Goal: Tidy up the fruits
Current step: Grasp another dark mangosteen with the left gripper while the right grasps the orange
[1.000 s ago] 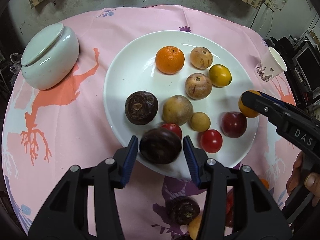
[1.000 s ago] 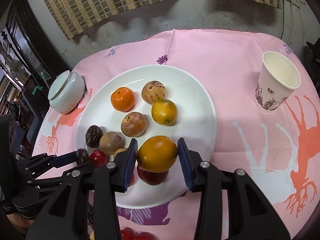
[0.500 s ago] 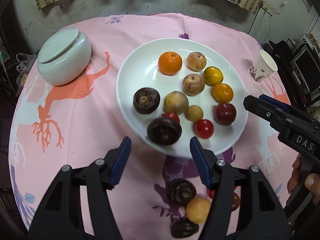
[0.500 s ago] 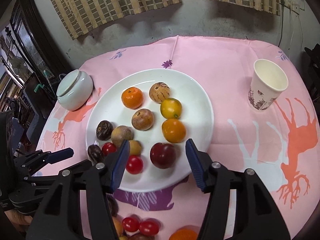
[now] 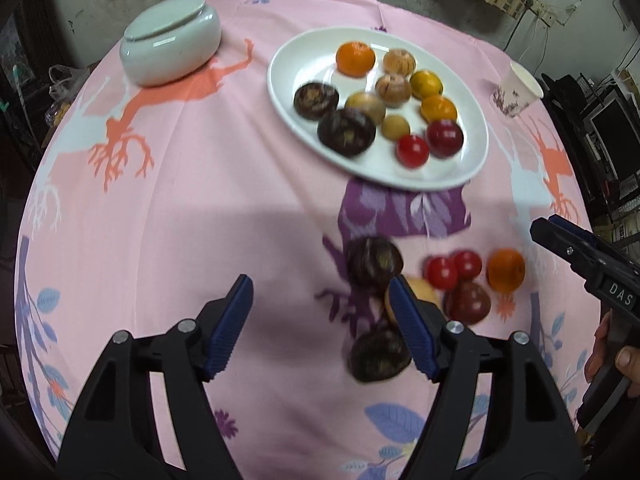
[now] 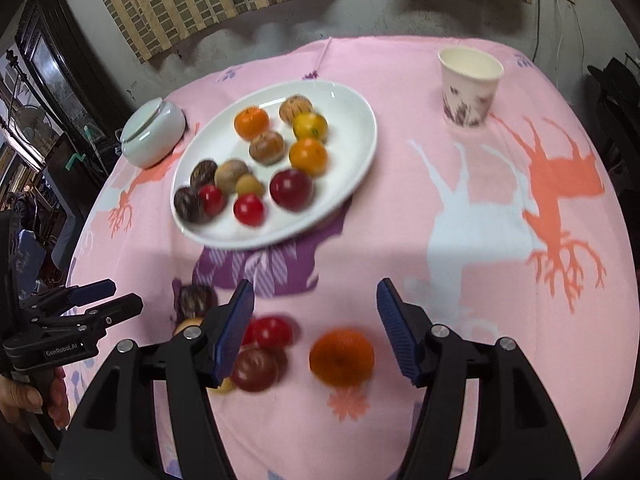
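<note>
Hovering above the pink tabletop [image 6: 460, 208], the right gripper [image 6: 316, 328] has its jaws opening and nothing between them; the loose orange [image 6: 342, 357] lies just below their gap. At nine o'clock the left gripper [image 5: 320, 324] is also opening and empty, a dark fruit [image 5: 374, 260] at its one o'clock. The white plate [image 6: 356, 100] of sorted fruit sits toward eleven o'clock. Round and probably firm, the orange may roll; pinching across its widest middle looks safest.
</note>
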Motion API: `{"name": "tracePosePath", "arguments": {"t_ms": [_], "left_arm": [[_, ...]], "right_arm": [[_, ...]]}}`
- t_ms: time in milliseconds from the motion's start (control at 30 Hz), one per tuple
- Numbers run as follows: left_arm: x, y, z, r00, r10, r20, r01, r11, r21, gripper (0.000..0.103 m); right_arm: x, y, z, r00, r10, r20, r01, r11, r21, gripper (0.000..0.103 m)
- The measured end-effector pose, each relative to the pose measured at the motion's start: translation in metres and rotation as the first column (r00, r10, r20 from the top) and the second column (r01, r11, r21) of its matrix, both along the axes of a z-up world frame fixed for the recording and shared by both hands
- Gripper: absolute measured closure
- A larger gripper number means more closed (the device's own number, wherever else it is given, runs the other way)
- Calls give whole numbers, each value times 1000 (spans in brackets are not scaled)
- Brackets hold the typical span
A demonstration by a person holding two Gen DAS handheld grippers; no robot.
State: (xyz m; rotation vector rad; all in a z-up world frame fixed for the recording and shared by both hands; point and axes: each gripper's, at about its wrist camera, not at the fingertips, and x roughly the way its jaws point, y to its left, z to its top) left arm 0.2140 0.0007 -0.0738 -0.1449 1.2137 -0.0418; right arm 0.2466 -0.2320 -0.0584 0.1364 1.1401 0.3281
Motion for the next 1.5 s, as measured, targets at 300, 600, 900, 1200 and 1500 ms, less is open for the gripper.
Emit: {"name": "tracePosePath", "arguments": {"t_ms": [300, 600, 900, 1200, 1500], "left_arm": [[-40, -9, -24, 997, -22, -73, 21, 1000, -20, 31], [-41, -31, -37, 992, -68, -102, 66, 998, -24, 31], [-31, -44, -48, 988, -92, -121, 90, 996, -24, 31], [-28, -46, -53, 988, -93, -124, 90, 996, -27, 34], [-28, -46, -53, 988, -114, -105, 111, 993, -29, 45]], "right_arm": [[-53, -11, -19, 997, -4, -74, 4, 1000, 2, 39], [-70, -23, -29, 993, -28, -116, 31, 999, 25, 39], [-63, -23, -29, 993, -30, -115, 35, 999, 39, 39], [-60, -17, -32, 992, -11, -125, 17, 999, 46, 39], [-61, -17, -33, 991, -13, -132, 19, 999, 43, 39]]}}
